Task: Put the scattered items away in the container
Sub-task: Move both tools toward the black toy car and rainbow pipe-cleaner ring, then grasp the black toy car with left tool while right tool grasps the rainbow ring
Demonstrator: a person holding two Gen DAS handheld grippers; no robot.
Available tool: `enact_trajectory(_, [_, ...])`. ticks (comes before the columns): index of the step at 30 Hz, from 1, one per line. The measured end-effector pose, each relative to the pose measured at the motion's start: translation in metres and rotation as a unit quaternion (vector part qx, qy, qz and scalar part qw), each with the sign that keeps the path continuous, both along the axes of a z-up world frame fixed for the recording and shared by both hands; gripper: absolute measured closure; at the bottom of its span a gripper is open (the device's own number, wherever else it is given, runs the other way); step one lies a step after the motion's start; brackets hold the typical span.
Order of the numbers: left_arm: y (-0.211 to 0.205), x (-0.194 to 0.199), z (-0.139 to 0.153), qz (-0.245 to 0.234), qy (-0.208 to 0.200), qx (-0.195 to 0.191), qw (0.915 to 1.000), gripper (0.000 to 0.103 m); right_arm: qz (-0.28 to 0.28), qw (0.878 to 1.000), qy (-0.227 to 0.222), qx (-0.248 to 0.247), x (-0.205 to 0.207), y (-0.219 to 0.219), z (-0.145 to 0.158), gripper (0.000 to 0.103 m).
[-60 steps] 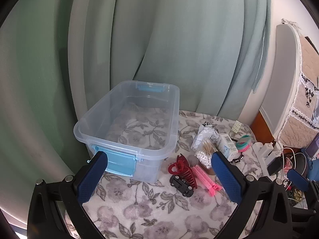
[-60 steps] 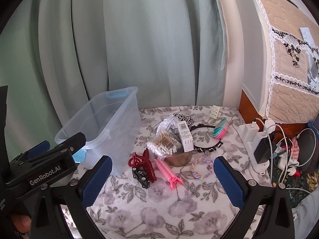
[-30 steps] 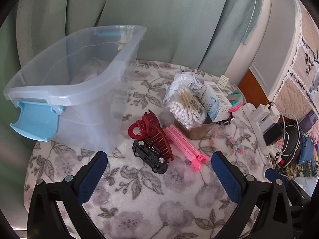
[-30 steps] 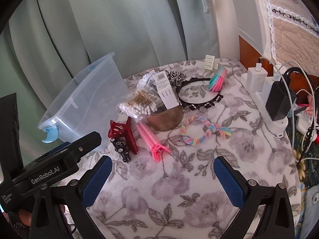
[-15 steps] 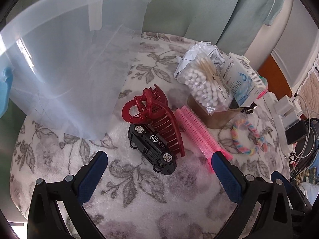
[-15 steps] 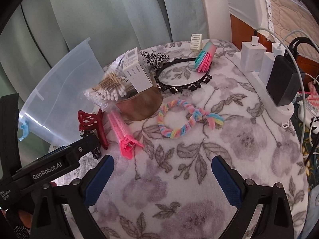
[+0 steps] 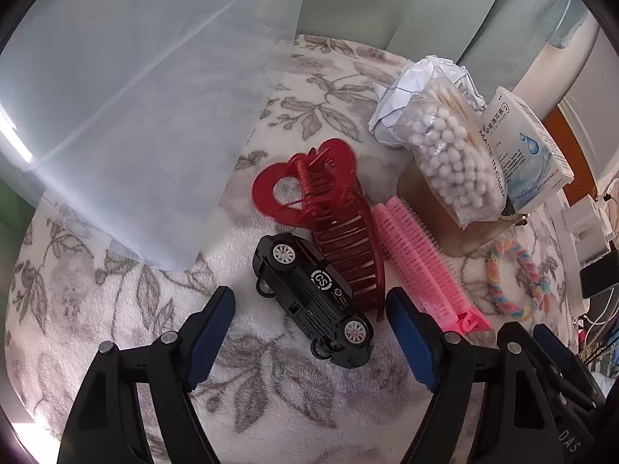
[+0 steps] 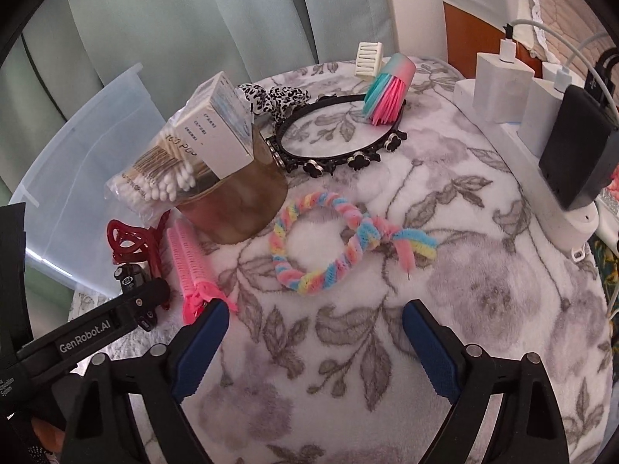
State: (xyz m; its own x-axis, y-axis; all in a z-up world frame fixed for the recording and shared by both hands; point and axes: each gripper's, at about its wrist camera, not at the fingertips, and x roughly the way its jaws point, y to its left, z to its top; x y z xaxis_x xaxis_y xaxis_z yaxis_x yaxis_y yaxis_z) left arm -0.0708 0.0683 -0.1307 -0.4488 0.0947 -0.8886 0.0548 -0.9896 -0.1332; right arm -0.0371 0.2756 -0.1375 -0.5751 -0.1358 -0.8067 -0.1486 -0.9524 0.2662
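As both dropped closer, left tool (image 7: 309, 309), narrowing, brackets toy car (image 7: 313, 301); right tool (image 8: 311, 324) empty.

"CS" on toy car (image 7: 313, 297); "GenRobot.AI" on hand-held gripper (image 8: 116, 319).

Cloth (image 8: 483, 270): white, grey flowers, covers the table.
Curtain (image 8: 193, 11): pale green, hangs behind.
Power strip (image 8: 541, 154): right edge, white.
Chargers (image 8: 499, 89): white, plugged in, cables attached.
Black adapter (image 8: 576, 147): on the strip, nearest.
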Motion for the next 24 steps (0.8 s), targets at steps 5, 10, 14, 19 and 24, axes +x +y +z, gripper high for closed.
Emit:
enact_trajectory(5, [-0.001,0.0,0.003,-0.004,0.006,0.014,0.9999,0.037,-0.006,1.0,0.008,-0.007,-0.011,0.006,-0.002,0.015])
enact_trajectory(10, [0.002,0.0,0.005,-0.012,0.011,0.015,0.9998,0.046,-0.006,1.0,0.019,-0.005,-0.021,0.004,-0.002,0.023])
enact_trajectory(14, [0.007,0.001,0.008,-0.027,0.016,0.02,0.9993,0.063,-0.013,1.0,0.027,-0.009,-0.029,0.007,-0.003,0.038])
enact_trajectory(19, [0.011,0.002,0.01,-0.037,0.02,0.023,0.9989,0.068,-0.03,0.999,0.032,-0.026,-0.034,0.017,-0.004,0.057])
enact_trajectory(24, [0.011,0.003,0.013,-0.038,0.02,0.027,0.9987,0.069,-0.031,0.998,0.04,-0.045,-0.036,0.019,-0.002,0.076])
